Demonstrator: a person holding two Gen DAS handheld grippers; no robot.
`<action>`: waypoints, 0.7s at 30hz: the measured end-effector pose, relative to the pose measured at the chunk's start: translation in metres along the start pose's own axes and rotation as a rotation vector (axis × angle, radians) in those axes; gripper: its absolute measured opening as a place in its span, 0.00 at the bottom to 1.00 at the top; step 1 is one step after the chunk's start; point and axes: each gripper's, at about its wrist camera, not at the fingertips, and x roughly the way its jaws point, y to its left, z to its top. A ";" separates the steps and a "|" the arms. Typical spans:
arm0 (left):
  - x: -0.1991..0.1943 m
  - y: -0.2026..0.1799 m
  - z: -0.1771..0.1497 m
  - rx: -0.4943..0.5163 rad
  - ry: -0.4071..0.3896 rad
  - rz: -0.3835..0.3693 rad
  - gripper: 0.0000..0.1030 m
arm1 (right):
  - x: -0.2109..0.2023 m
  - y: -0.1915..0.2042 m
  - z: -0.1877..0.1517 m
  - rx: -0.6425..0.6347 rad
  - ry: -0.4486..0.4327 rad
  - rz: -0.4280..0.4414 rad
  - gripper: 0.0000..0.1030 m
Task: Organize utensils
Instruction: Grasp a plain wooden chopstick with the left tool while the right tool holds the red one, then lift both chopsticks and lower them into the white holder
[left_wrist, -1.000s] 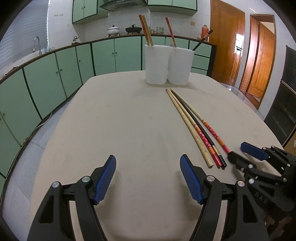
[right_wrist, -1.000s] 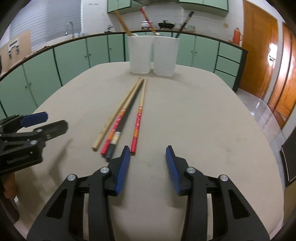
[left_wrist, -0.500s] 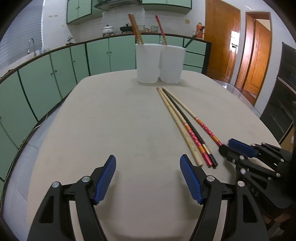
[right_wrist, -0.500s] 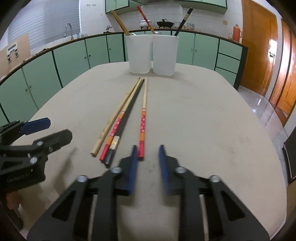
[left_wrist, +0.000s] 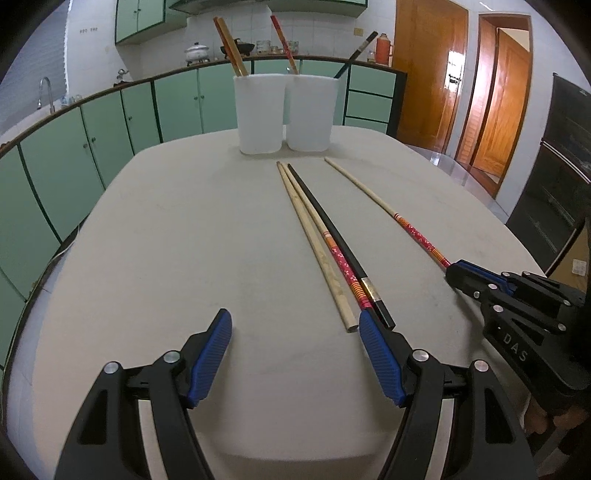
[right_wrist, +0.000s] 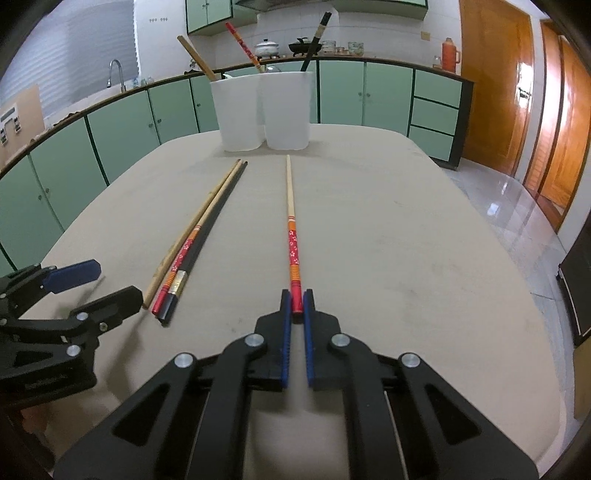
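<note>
Slender red-patterned chopstick (right_wrist: 293, 243) between ribbed blue pads (right_wrist: 285, 332).

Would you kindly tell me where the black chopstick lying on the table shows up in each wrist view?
Left wrist view: the black chopstick lies centre-right, rightmost of three bundled sticks.
Right wrist view: the black chopstick lies left of centre, again rightmost of the bundle.
Shared landmark: the two white containers behind its far tip.

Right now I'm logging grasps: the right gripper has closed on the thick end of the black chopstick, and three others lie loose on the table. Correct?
Not quite. The right gripper is shut on the red-patterned chopstick, as the right wrist view shows. The black chopstick lies loose with two others on the table.
</note>
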 end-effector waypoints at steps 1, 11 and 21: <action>0.001 -0.001 0.000 -0.005 0.003 0.000 0.66 | 0.000 -0.001 0.000 0.001 -0.001 0.002 0.05; 0.007 -0.008 -0.002 -0.025 -0.008 0.043 0.50 | -0.001 -0.002 0.000 0.007 -0.005 0.016 0.05; 0.007 -0.002 0.001 -0.077 -0.030 0.055 0.07 | 0.000 -0.001 0.001 -0.013 0.009 0.020 0.05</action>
